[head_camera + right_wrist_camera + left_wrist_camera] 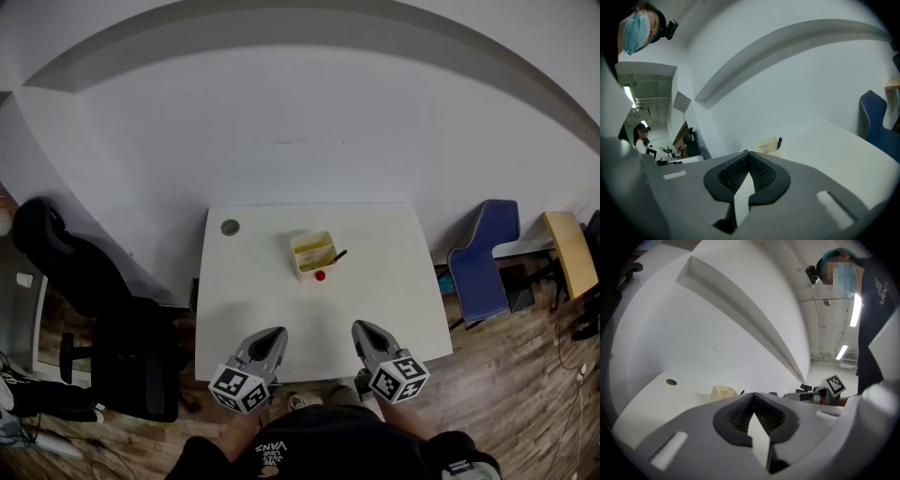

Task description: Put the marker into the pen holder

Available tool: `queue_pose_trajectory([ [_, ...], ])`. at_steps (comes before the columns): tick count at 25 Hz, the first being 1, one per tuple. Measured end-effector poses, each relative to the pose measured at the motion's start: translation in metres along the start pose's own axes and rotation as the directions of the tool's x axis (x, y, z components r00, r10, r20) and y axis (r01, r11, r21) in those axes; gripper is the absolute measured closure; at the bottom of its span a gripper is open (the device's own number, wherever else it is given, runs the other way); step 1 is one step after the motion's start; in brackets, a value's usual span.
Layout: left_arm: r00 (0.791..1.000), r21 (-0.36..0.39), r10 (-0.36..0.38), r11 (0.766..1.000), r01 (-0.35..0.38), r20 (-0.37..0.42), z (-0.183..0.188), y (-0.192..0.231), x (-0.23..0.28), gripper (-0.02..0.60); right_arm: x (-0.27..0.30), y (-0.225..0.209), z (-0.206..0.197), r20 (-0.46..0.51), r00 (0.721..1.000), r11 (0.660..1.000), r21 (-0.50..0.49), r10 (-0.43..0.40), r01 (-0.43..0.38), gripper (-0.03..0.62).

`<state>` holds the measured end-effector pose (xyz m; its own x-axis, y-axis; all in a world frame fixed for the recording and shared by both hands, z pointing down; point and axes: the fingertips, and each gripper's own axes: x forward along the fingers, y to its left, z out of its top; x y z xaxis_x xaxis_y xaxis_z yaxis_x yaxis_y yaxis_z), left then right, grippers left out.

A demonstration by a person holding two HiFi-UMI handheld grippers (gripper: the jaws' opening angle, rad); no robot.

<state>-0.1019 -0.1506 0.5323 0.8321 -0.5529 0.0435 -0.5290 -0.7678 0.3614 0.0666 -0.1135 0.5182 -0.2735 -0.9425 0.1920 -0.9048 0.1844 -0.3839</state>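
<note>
Status: left gripper (276, 335) and right gripper (362, 329) both hang over the near edge of the table (403, 309), jaws pressed together, nothing between them.

The pen holder (298, 255) sits mid-table, well apart from both. A dark marker (337, 255) leans out over its right rim, lower end apparently inside. A small red piece (320, 276) shows at its front wall (cap or sticker, I cannot tell).

This fits a marker already stowed, or one only propped there. Either way, I keep my jaws clear of that rim: the holder looks light and easily nudged.
</note>
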Motion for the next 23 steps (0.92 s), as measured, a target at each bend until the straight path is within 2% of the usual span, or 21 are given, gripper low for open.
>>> queue_pose_trajectory([
  [23, 1.000, 0.013, 0.022, 1.000, -0.022, 0.013, 0.008, -0.008, 0.013, 0.529, 0.004, -0.011, 0.012, -0.010, 0.999, 0.999, 0.009, 0.038, -0.038, 0.592],
])
